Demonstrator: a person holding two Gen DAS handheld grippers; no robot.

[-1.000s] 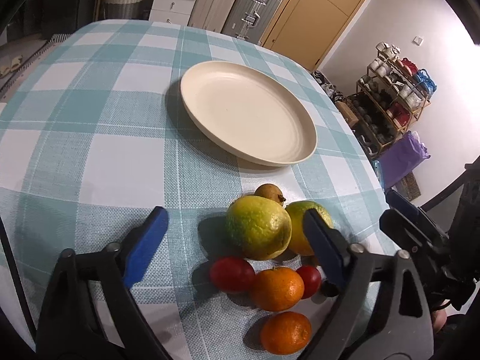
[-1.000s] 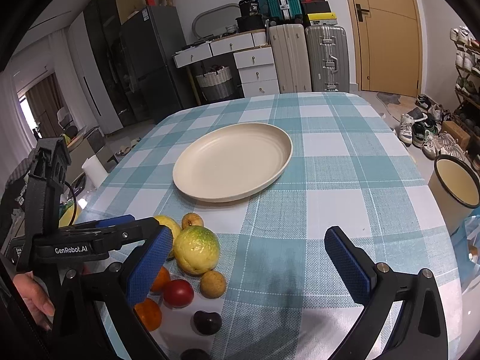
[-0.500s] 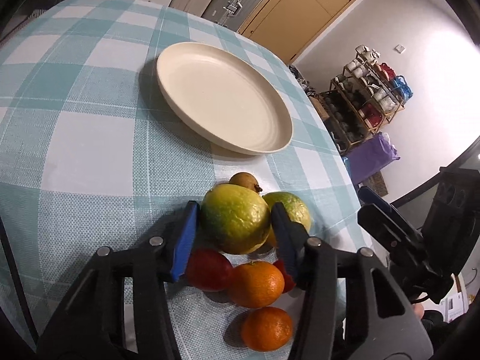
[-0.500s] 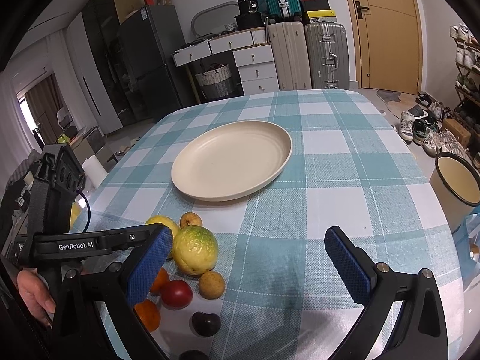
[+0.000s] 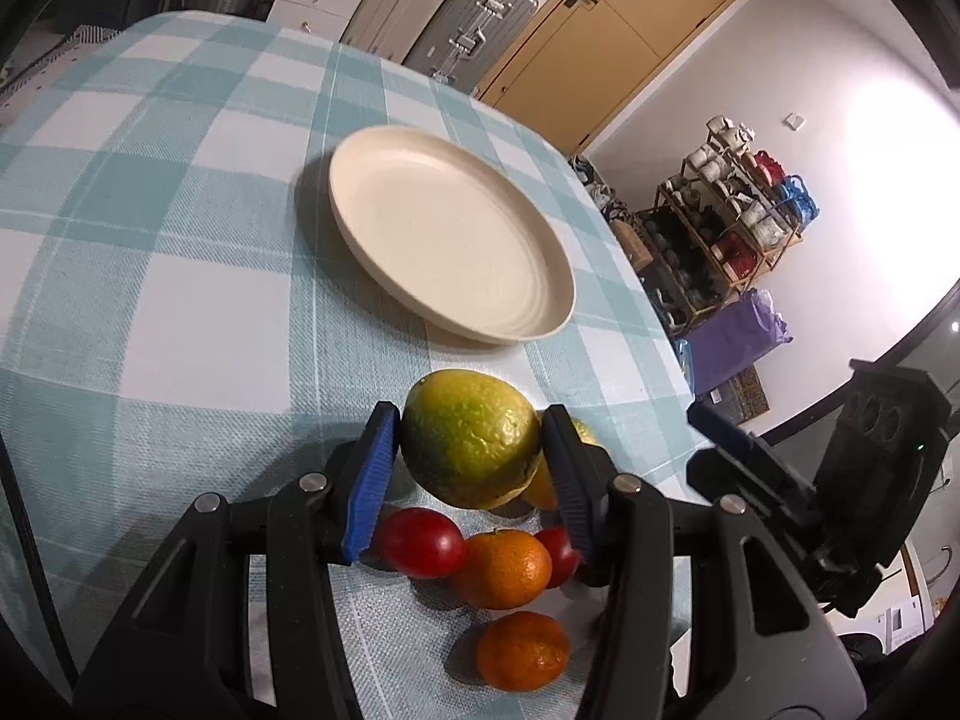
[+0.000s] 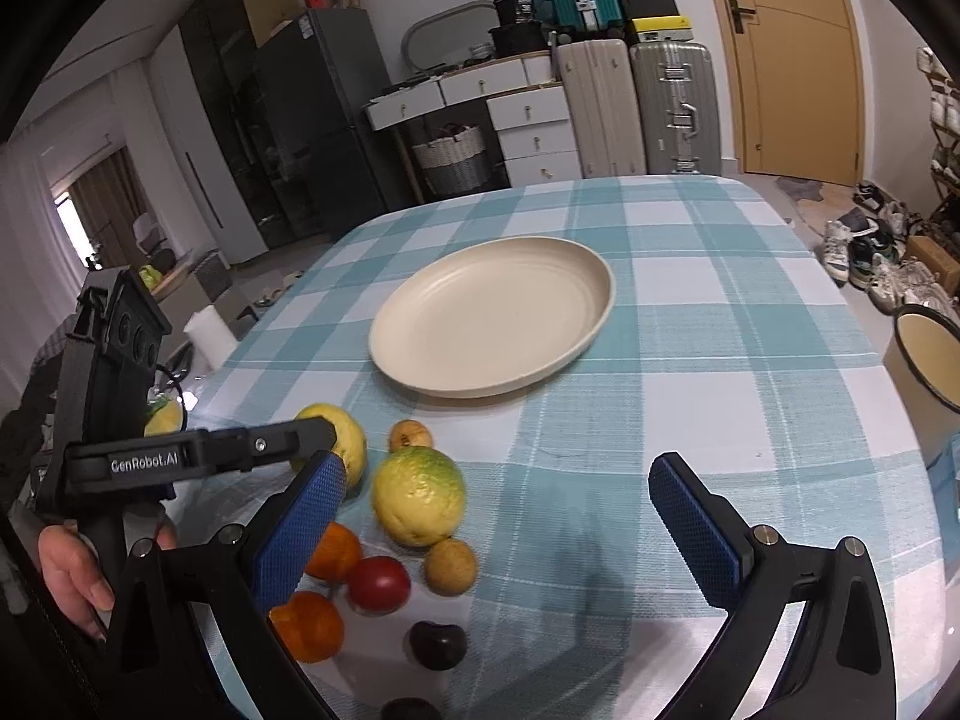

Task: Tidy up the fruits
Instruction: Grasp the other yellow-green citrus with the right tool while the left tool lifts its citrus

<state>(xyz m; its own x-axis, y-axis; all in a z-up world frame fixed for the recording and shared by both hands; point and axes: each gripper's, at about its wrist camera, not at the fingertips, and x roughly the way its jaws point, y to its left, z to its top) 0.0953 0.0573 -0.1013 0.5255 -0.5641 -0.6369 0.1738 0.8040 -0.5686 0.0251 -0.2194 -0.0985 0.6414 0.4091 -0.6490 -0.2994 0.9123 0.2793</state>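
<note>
My left gripper point(image 5: 471, 450) is shut on a large green-yellow citrus fruit point(image 5: 471, 438), its blue pads pressing both sides. Around it on the checked cloth lie a red fruit point(image 5: 423, 542), two oranges point(image 5: 504, 567) point(image 5: 523, 651) and a second yellow-green fruit point(image 5: 582, 429), mostly hidden. The cream plate point(image 5: 456, 234) lies beyond with nothing on it. In the right wrist view the citrus point(image 6: 418, 495) lies among small brown fruits point(image 6: 451, 566) and a dark plum point(image 6: 438, 645). My right gripper point(image 6: 498, 516) hovers open to the right of the pile, holding nothing.
The table's right edge drops off near a cream enamel basin point(image 6: 927, 354) and shoes on the floor. A shoe rack point(image 5: 720, 222) stands by the wall. A person's hand point(image 6: 72, 576) holds the left gripper's handle. Bare cloth point(image 6: 720, 360) stretches right of the plate.
The left gripper's jaws went from wide open to closed on the large citrus, and it moved in closer to the fruit pile. The right gripper kept still and open.
</note>
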